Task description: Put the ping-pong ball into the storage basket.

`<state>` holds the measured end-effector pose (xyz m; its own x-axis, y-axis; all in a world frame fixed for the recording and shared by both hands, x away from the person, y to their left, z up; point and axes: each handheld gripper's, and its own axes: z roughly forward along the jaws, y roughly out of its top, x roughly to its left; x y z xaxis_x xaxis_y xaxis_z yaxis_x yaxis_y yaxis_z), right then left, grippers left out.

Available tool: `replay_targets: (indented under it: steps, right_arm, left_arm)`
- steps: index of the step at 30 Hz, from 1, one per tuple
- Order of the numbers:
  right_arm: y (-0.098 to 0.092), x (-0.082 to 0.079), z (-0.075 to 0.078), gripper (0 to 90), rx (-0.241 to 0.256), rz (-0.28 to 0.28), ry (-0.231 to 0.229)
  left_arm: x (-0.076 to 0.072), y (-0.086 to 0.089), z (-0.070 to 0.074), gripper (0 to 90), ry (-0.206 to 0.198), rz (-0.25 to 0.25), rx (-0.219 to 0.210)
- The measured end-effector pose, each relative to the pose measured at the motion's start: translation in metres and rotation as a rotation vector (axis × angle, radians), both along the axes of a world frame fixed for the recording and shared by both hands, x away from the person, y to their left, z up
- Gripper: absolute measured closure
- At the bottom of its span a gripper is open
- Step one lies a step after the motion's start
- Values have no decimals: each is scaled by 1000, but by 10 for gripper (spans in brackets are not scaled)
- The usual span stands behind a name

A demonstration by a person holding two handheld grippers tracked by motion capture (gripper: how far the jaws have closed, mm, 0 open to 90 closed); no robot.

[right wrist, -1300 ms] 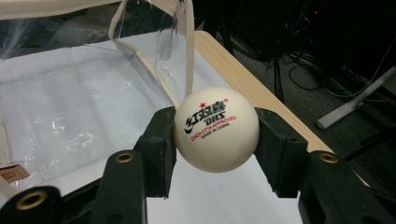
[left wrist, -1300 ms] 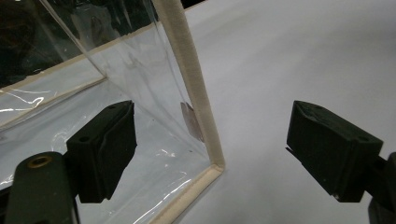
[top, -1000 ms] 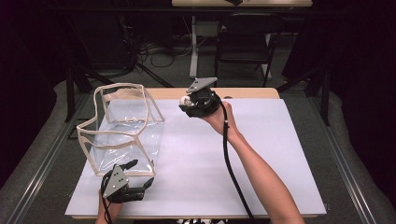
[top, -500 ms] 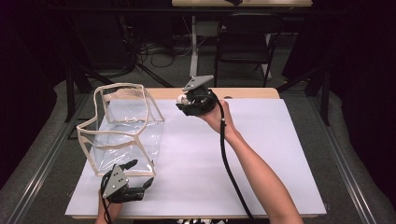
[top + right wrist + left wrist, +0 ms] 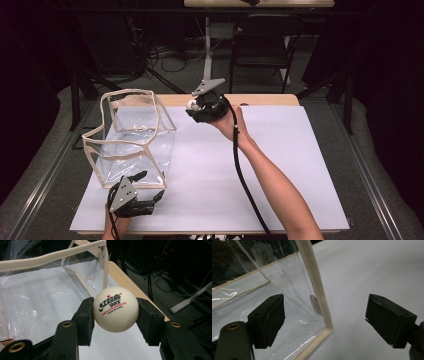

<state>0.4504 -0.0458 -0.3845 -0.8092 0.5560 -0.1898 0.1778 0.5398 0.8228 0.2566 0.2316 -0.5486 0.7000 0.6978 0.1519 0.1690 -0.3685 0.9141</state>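
Right gripper (image 5: pixel 115 312) is clamped on a white ping-pong ball (image 5: pixel 115 309), one pad on each side of it, held up off the table at the far middle in the high view (image 5: pixel 206 106). Ball sits squarely between the pads, print facing the camera, so grip looks centred and secure. Likely held high so it can go over the rim of the clear bag (image 5: pixel 131 135) and drop in through the open top; bag is just left of the ball, not touching it.

Left gripper (image 5: pixel 325 322) is spread wide, grasping nothing, low at the near left (image 5: pixel 134 199). Its jaws straddle the bag's near right corner seam (image 5: pixel 318 298) without touching, probably ready to pinch the cream trim and steady the bag.

Bag stands upright on the white sheet (image 5: pixel 280 165), mouth open, empty as far as I can tell.

Writing on ball: red star, black Chinese characters, "DHS", red "D40+" and "ITTF APPROVED", then "MADE IN CHINA". Small tag on the bag seam, unreadable.
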Motion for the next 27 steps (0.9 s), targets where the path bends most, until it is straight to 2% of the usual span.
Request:
replay_targets:
  steps: [27]
  right_arm:
    - [16, 1, 10, 510, -1, 23, -9]
  left_arm:
    - [0, 0, 0, 161, 0, -3, -4]
